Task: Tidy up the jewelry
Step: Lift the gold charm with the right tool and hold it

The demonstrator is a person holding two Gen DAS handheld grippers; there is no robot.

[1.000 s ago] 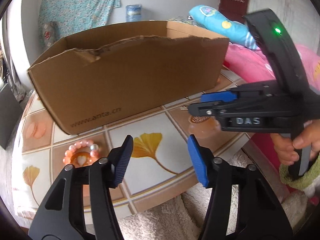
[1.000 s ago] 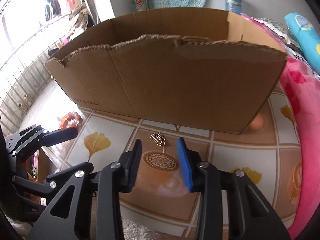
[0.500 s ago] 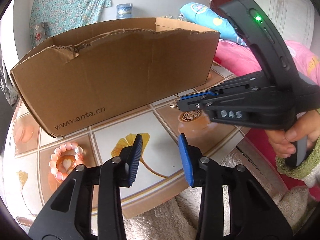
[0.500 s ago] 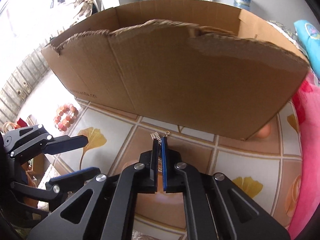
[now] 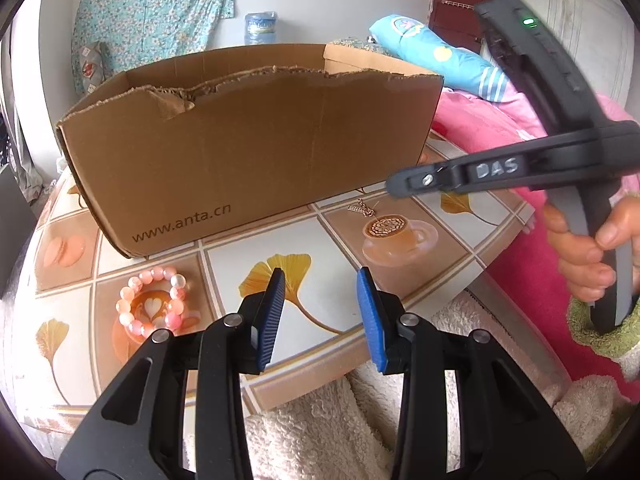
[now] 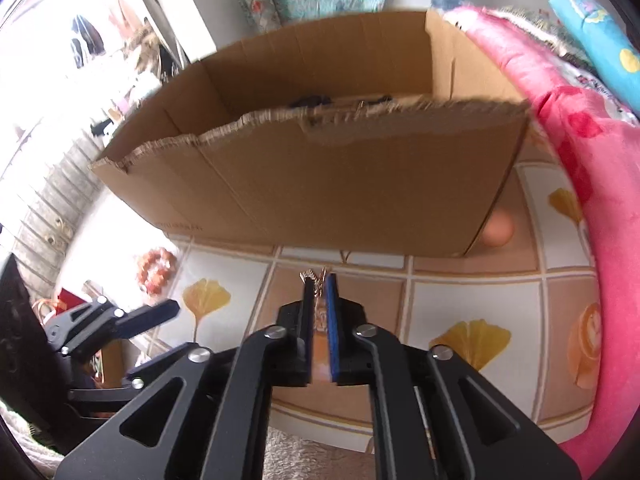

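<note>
Before the torn cardboard box (image 6: 320,184), at twelve o'clock from both claws, the right gripper (image 6: 319,300) has its jaws nearly closed; they have just eased apart slightly. A small gold chain piece (image 5: 361,209) shows between its fingertips, though the left view suggests it lies on the tiled tablecloth (image 5: 240,256). At ten o'clock, the pink bead bracelet (image 5: 151,307) waits beside the empty, half-open left gripper (image 5: 320,312).

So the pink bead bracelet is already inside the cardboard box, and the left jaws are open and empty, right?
Not inside. The left wrist view shows the pink bead bracelet lying on the table, outside the cardboard box, in front of it. The left gripper is open and empty, as you said.
</note>
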